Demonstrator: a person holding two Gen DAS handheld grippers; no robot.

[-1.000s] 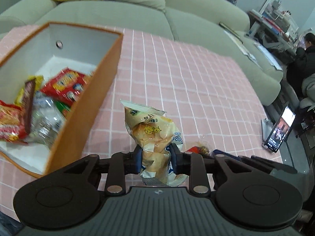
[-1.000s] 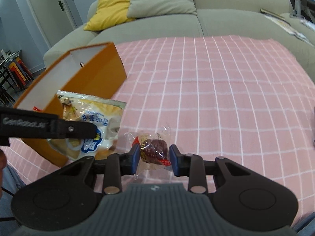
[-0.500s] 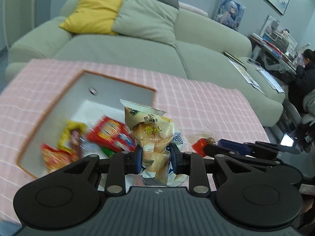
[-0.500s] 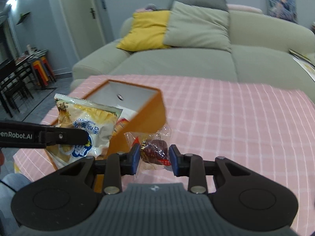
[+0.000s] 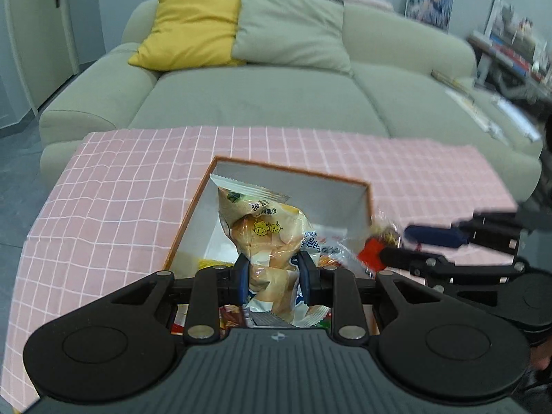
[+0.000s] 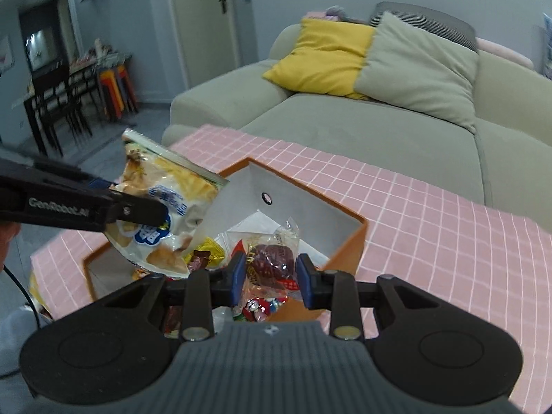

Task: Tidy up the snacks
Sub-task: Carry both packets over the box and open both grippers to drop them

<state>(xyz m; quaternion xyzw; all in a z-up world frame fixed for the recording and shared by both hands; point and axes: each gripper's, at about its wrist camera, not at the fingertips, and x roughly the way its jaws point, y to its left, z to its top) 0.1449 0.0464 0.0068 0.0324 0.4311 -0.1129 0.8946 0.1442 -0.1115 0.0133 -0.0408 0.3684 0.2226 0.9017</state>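
Here the sofa (image 5: 262, 96) fills the background, and in front of it a table covered in a pink checked cloth (image 5: 114, 186) carries an orange box (image 5: 293, 172) with white inner walls. The box stands open at the top and already holds several snack packets (image 6: 207, 252) on its floor; their labels are mostly hidden behind the grippers and cannot be read.

The left gripper (image 5: 275, 277) is clamped on a yellow-and-white bread bag (image 5: 265, 238) near its lower end, so the bag stands upright with its long axis pointing away from the fingers, its sealed top edge up over the box opening. In the right wrist view the same bag (image 6: 162, 207) hangs tilted above the near-left part of the box.

The right gripper (image 6: 270, 276) is narrowed around a small clear-wrapped dark sweet (image 6: 274, 258), held crosswise between the blue pads. It too sits above the box, over the near-right side.

Both items appear to lie straight over the open box, so the likely next move is simply a release downward; neither gripper seems to need much sideways travel. The two grippers are close beside each other, and the bigger bag could land on the sweet if both drop together.

How much free floor remains in the box is hard to judge, since the near half is cut off by both tools. The right gripper's far side (image 5: 431, 238) is motion-blurred in the left view.
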